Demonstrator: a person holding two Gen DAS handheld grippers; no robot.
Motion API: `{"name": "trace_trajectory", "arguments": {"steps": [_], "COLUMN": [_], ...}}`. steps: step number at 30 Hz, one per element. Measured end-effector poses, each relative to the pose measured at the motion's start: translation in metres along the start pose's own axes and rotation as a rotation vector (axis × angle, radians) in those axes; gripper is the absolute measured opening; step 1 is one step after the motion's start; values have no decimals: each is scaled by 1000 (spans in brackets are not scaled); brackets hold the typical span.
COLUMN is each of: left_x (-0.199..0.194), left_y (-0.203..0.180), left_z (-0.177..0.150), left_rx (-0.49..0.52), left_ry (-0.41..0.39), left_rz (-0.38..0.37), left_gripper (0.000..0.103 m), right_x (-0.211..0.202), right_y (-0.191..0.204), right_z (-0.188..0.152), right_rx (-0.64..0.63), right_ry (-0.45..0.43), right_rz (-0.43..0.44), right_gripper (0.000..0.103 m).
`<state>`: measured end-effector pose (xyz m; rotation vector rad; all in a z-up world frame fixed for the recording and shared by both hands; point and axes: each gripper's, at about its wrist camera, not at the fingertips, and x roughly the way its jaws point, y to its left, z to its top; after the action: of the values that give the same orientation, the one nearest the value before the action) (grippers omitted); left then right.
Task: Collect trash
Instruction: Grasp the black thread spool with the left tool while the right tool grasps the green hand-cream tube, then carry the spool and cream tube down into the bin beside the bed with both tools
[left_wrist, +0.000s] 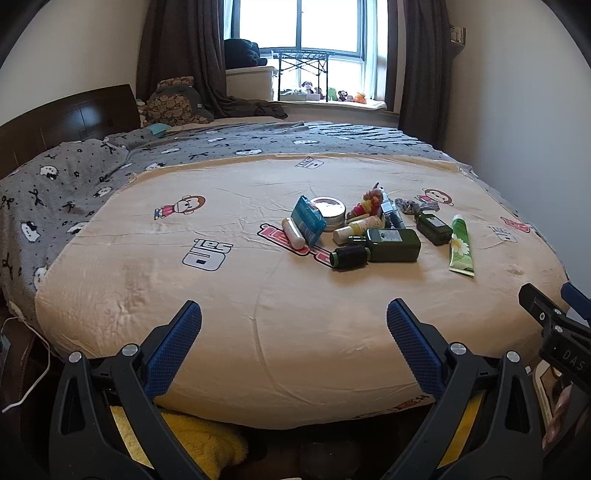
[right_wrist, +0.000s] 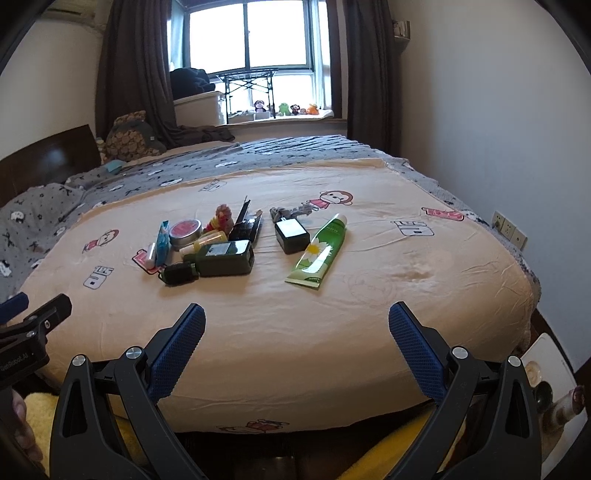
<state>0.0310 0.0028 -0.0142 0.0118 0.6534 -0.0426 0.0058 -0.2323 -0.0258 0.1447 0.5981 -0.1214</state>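
Note:
A pile of items lies on the beige blanket (left_wrist: 221, 302) of the bed: a green tube (left_wrist: 461, 245) (right_wrist: 320, 251), a large dark green bottle (left_wrist: 393, 244) (right_wrist: 225, 257), a small dark bottle (left_wrist: 434, 228) (right_wrist: 291, 234), a black cylinder (left_wrist: 349, 256) (right_wrist: 179, 273), a blue packet (left_wrist: 308, 219) (right_wrist: 161, 243), a round tin (left_wrist: 328, 212) (right_wrist: 185, 232) and a white tube (left_wrist: 293, 238). My left gripper (left_wrist: 294, 321) is open and empty above the bed's near edge. My right gripper (right_wrist: 297, 323) is open and empty, also short of the pile.
A grey patterned blanket (left_wrist: 66, 192) covers the bed's left and far side. A dark headboard (left_wrist: 62, 118) stands at left. A white wall (right_wrist: 498, 129) with sockets (right_wrist: 509, 229) runs on the right. Yellow fabric (left_wrist: 199, 443) lies below the bed edge. A windowsill with toys (left_wrist: 332, 96) is behind.

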Motion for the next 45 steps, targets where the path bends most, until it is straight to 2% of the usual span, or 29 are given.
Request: {"name": "trace_trajectory", "arguments": {"steps": [6, 8, 13, 15, 21, 25, 27, 35, 38, 40, 43, 45], "left_x": [35, 48, 80, 96, 143, 168, 178, 200, 205, 204, 201, 197], "left_y": [-6, -8, -16, -20, -36, -42, -44, -53, -55, -53, -45, -38], "left_z": [-3, 1, 12, 15, 15, 18, 21, 35, 36, 35, 34, 32], "left_rx": [19, 34, 53, 46, 41, 37, 29, 7, 18, 23, 12, 1], "left_ry": [41, 51, 69, 94, 176, 204, 212, 227, 231, 223, 216, 216], "left_rz": [-18, -28, -34, -63, -112, -117, -115, -116, -101, -86, -97, -122], "left_gripper": [95, 91, 89, 89, 89, 84, 82, 82, 75, 67, 56, 54], "right_x": [27, 39, 78, 98, 158, 189, 203, 229, 234, 231, 224, 217], "right_y": [-6, -8, -20, -23, -29, -27, -29, -36, -36, -37, -39, -38], "right_z": [-7, -4, 18, 27, 48, 54, 55, 64, 68, 67, 64, 61], "right_rx": [33, 34, 32, 27, 47, 32, 34, 56, 44, 41, 26, 21], "right_ry": [42, 50, 25, 41, 132, 187, 220, 241, 252, 254, 258, 258], "right_rz": [-10, -4, -21, -51, -37, -73, -81, -103, -110, -93, -74, -52], "right_gripper": [100, 100, 100, 100, 98, 83, 80, 79, 69, 54, 50, 47]}}
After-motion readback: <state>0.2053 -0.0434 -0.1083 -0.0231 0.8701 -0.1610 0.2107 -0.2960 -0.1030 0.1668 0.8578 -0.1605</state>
